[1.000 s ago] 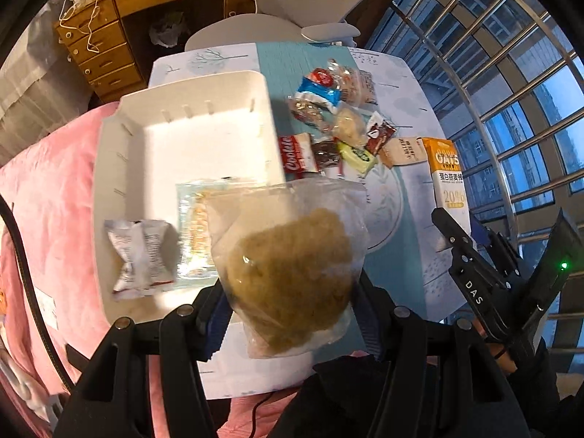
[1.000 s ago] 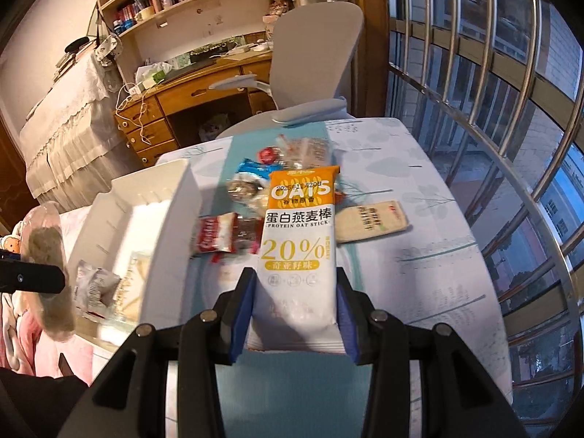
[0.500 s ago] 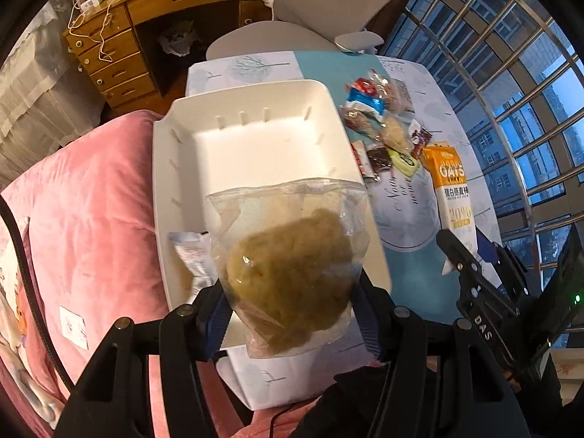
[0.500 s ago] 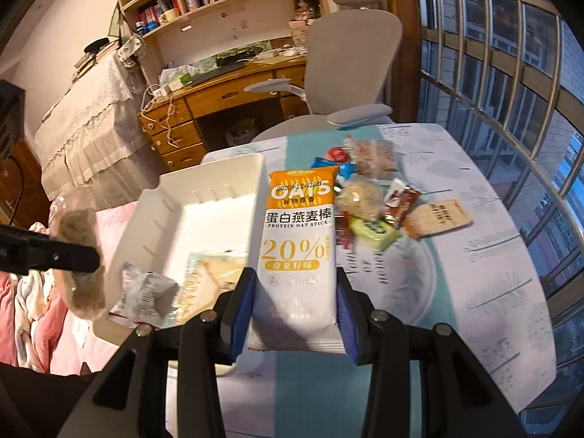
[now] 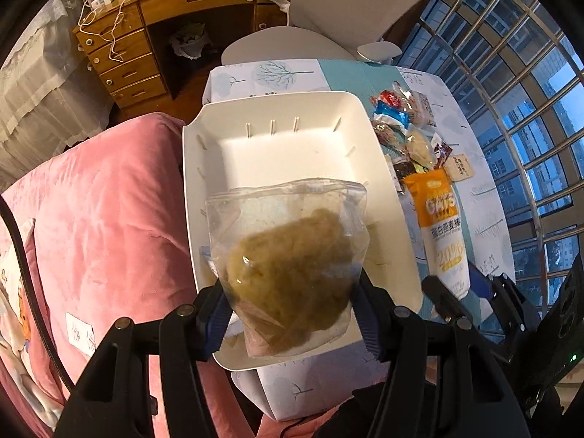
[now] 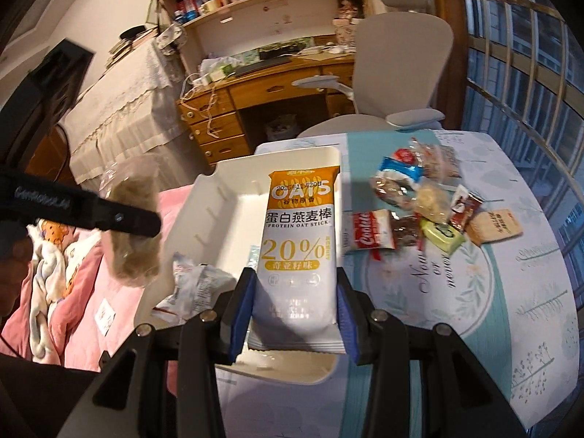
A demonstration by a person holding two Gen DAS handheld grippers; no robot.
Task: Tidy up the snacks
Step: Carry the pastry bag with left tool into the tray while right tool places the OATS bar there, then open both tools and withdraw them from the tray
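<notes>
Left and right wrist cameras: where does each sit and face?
Left wrist: on the left gripper, looking down over its clear bag of brown floss into the white plastic tray; right gripper shows.
Right wrist: on the right gripper, facing its orange-and-white oat bar packet above the tray; left gripper finger shows.
Both share tray, snack pile.

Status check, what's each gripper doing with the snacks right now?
Left gripper shut on clear bag, right gripper shut on oat bar. Both over white tray. Nothing blocking.
</notes>
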